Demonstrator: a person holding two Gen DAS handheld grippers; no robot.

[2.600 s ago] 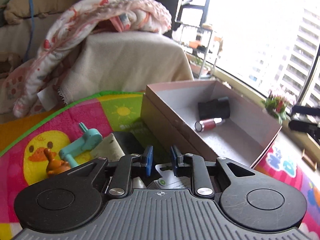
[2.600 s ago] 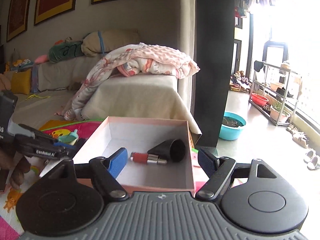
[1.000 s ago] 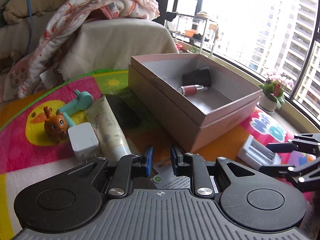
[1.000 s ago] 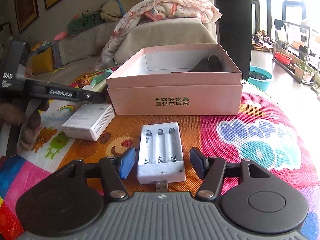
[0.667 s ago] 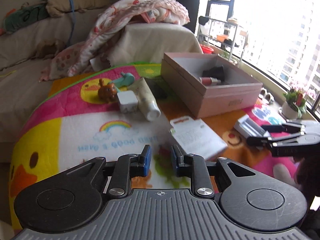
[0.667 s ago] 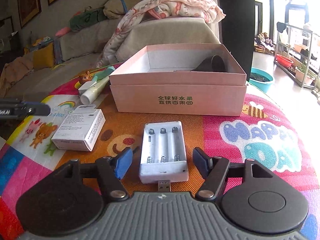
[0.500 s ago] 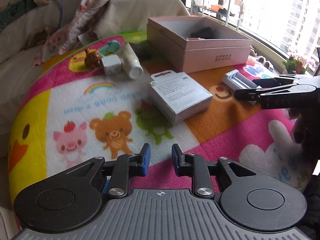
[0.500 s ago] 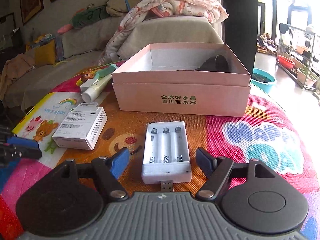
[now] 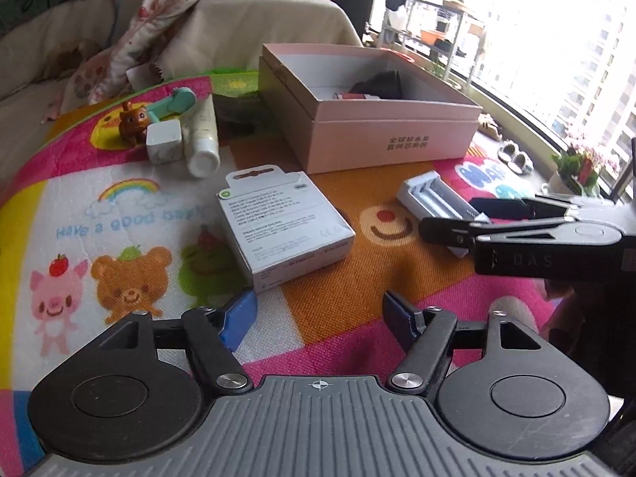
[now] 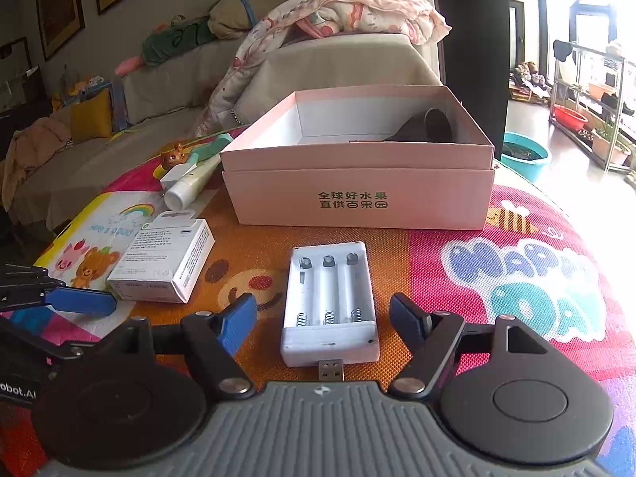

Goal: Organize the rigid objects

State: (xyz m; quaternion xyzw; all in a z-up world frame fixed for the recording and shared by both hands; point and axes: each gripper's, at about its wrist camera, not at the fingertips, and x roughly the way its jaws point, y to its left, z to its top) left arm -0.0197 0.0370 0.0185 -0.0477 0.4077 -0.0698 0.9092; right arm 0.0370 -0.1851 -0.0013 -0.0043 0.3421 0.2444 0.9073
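A pink cardboard box point(image 9: 391, 135) point(image 10: 357, 194) stands open on the colourful play mat and holds a black object point(image 10: 427, 127) and a red tube point(image 9: 353, 96). A white battery charger point(image 10: 330, 302) point(image 9: 431, 198) lies between my right gripper's point(image 10: 322, 320) open fingers, not gripped. A white carton point(image 9: 284, 224) point(image 10: 163, 258) lies just ahead of my left gripper point(image 9: 318, 316), which is open and empty. The right gripper also shows in the left wrist view point(image 9: 449, 220).
Behind the carton lie a cream tube point(image 9: 202, 139), a white cube adapter point(image 9: 163, 143), a brown toy animal point(image 9: 133, 121) and a teal toy point(image 9: 175, 102). A sofa with blankets point(image 10: 338, 16) stands behind the mat. The mat's edge drops off at right.
My left gripper has opened from shut and moved closer to the white carton. My right gripper has stayed open around the charger, edging slightly forward.
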